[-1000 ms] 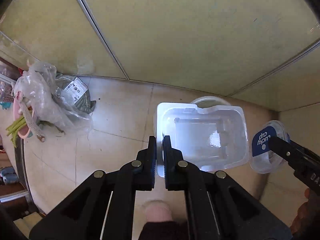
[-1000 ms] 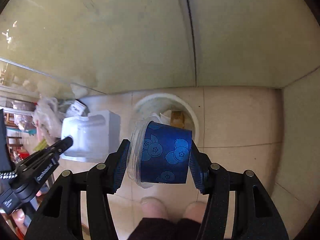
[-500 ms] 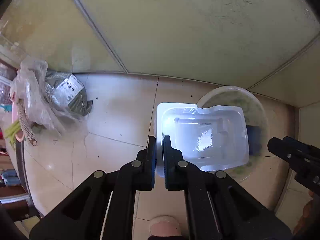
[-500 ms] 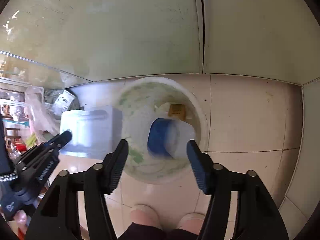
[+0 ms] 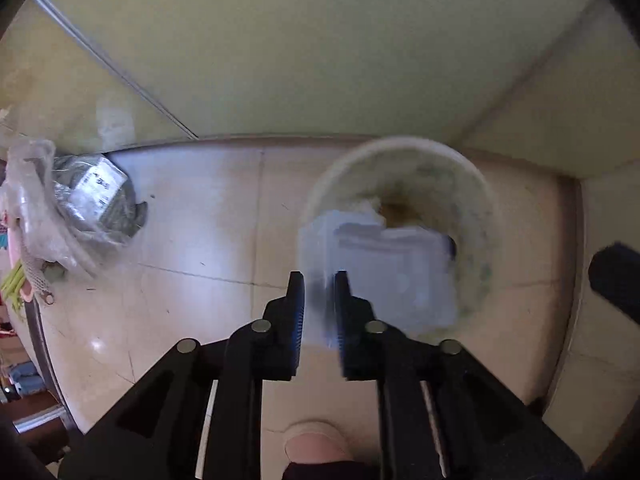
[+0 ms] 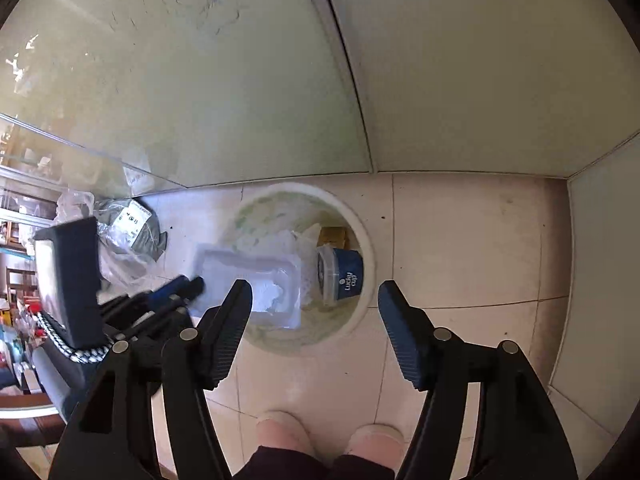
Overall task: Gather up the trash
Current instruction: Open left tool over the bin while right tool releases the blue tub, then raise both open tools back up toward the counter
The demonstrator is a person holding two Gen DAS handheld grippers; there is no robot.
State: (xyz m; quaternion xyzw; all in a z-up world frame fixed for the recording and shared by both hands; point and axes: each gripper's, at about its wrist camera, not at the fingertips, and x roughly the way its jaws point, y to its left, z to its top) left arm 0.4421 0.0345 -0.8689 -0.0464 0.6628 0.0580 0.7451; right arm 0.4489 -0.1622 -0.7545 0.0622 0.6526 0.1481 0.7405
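Observation:
A white round bin [image 5: 400, 148] [image 6: 366, 248] stands on the tiled floor by the wall. A blue "lucky cup" tub [image 6: 342, 276] lies inside it on its side, among white scraps. A clear plastic tray [image 5: 392, 272] [image 6: 248, 276], blurred, hangs over the bin's left rim. My left gripper [image 5: 319, 280] [image 6: 192, 284] points straight down at the tray's edge; its jaws are opening, and the thin edge shows blurred in the gap between them. My right gripper [image 6: 315, 286] [image 5: 616, 280] hovers open above the bin, holding nothing.
A heap of clear plastic bags with a grey labelled parcel [image 5: 92, 204] [image 6: 132, 224] lies on the floor left of the bin. Green wall panels rise behind, and a wall corner closes in on the right. The person's pink shoes [image 6: 284, 432] stand near the bin.
The blue tub left my right gripper and dropped into the bin, and those jaws spread wider. My left gripper sank over the bin with the tray, then its jaws parted.

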